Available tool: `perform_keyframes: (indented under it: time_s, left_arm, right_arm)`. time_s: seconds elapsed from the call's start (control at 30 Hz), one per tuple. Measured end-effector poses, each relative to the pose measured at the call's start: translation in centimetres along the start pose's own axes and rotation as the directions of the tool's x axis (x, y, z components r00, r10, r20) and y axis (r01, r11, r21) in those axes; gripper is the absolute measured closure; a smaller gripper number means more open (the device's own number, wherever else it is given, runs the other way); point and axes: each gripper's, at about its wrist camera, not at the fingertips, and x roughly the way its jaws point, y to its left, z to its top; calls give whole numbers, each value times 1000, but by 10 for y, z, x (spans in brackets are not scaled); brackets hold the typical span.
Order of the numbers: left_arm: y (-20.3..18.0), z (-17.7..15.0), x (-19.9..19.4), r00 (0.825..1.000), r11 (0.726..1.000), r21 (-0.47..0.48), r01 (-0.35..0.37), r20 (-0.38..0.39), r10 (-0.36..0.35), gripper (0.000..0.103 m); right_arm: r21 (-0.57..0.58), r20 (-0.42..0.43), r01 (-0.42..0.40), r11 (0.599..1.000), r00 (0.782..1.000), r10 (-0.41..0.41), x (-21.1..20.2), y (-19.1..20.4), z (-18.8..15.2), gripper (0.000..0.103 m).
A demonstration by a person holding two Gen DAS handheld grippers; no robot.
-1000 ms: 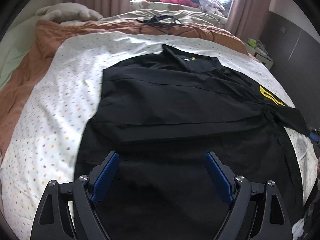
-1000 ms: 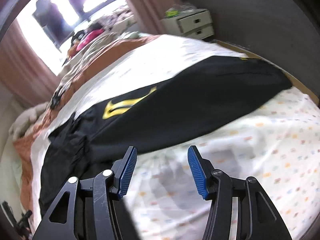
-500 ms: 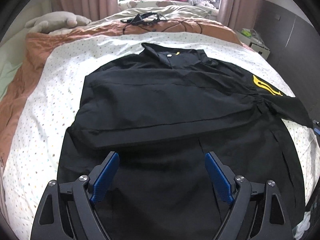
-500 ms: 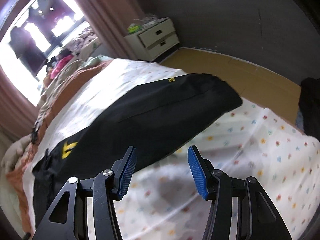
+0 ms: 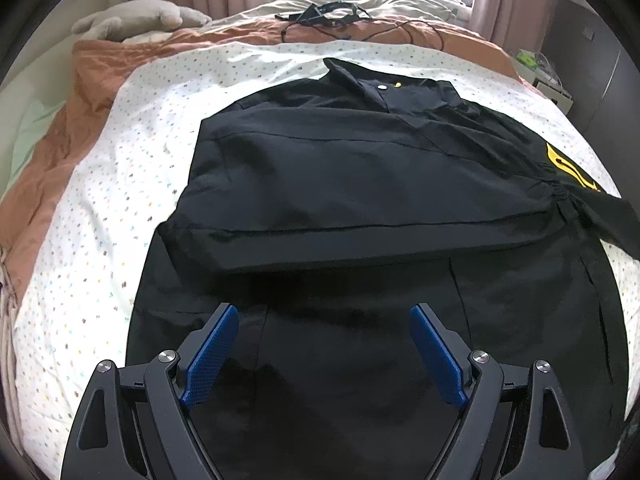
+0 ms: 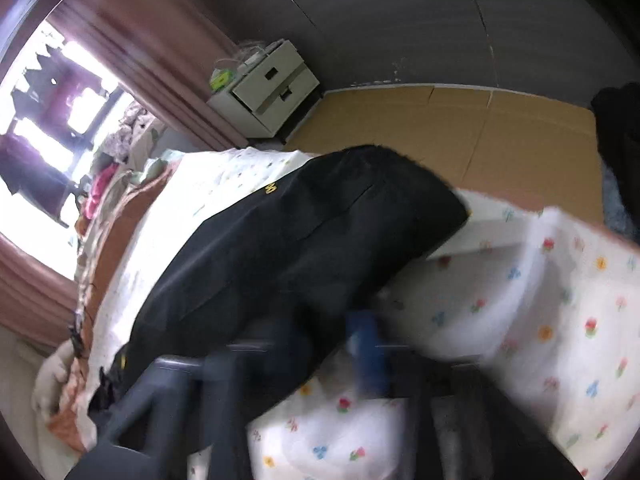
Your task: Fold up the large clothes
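Observation:
A large black shirt [image 5: 360,184] with a collar and a yellow emblem lies spread on the dotted white sheet [image 5: 100,200]; one sleeve is folded across its body. My left gripper [image 5: 324,344] is open and empty, low over the shirt's hem. In the right wrist view the shirt's other long black sleeve [image 6: 304,232] stretches over the sheet [image 6: 540,320] to the bed's edge. My right gripper [image 6: 332,344] is blurred by motion, close over the sleeve's near edge; its jaws look apart with nothing between them.
A brown blanket [image 5: 96,80], a plush toy [image 5: 136,20] and black cables [image 5: 328,16] lie at the bed's head. A white bedside drawer unit [image 6: 268,88] stands by the grey wall. Wooden floor [image 6: 460,128] runs beside the bed. Curtains [image 6: 152,64] frame the window.
My right gripper has swung along the sleeve toward its cuff end and dropped closer to it, now blurred. My left gripper has shifted slightly over the hem, still open.

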Motion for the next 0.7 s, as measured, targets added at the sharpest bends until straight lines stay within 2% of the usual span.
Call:
perform_keyframes:
  time_s: [0.13,0.37,0.5,0.6,0.7]
  left_arm:
    - [9,-5,-4,1000,1000,-6,7,14,-7,15]
    - [33,-12,-12,999,999,-39,25,24,-24,15]
    - [54,-17,-21,999,997,-64,32,42,-30,15]
    - [72,-23,-27,998,996,-82,34,56,-30,15]
    - [88,-30,-30,997,994,-103,43,65,-36,15]
  right_arm:
    - [-112,90,-34,993,995,44,-38,30,6,98]
    - [-272,151,-106,956,977,151,-105,114,11,99]
    - [-400,172,-140,906,959,224,-150,184,5,99]
    - [-494,169,-173,852,942,289,-183,242,-9,99]
    - [-566,155,-181,804,935,320,-200,289,-26,99]
